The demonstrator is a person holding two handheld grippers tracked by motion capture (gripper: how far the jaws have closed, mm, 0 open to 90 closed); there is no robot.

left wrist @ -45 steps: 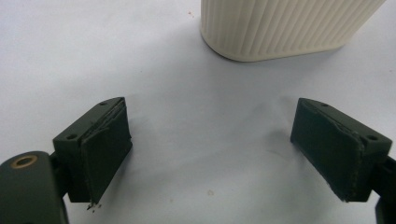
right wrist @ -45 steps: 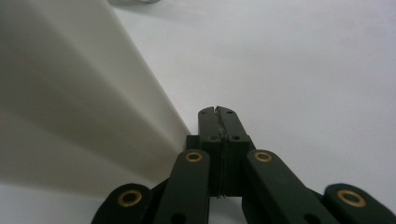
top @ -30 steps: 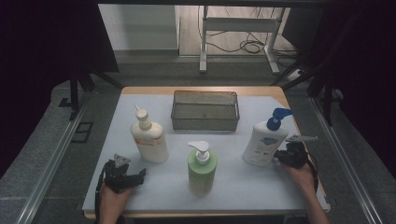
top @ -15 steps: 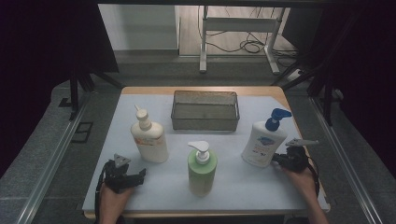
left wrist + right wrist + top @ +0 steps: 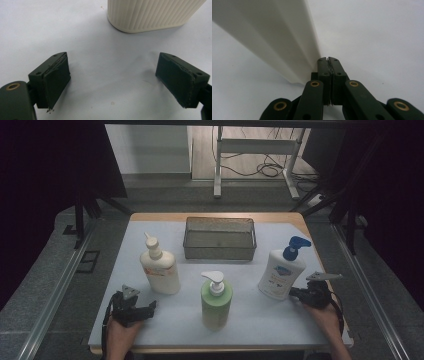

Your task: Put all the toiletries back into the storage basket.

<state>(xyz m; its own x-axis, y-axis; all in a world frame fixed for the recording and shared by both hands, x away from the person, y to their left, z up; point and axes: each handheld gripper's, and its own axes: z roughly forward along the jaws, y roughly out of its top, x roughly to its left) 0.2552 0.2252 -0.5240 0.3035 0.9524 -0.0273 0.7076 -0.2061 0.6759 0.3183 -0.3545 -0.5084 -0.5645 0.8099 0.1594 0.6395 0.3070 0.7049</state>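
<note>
High view: the right gripper (image 5: pixel 299 293) sits low at the base of the white bottle with the blue pump (image 5: pixel 281 271), jaws pressed together and empty. In the right gripper view the closed tips (image 5: pixel 328 60) meet the bottle's lower wall (image 5: pixel 274 35), which stands upright just to their left. The left gripper (image 5: pixel 148 307), jaws spread, rests near the cream bottle (image 5: pixel 160 269), not touching. The right hand is nearer its bottle.

Right tool (image 5: pixel 296 292) black; beside it white bottle (image 5: pixel 278 274), blue pump. Cream ribbed bottle (image 5: pixel 161 271). Green bottle (image 5: pixel 216 302), white pump. Grey mesh basket (image 5: pixel 219 251). Bench (image 5: pixel 260 315) white-covered.
</note>
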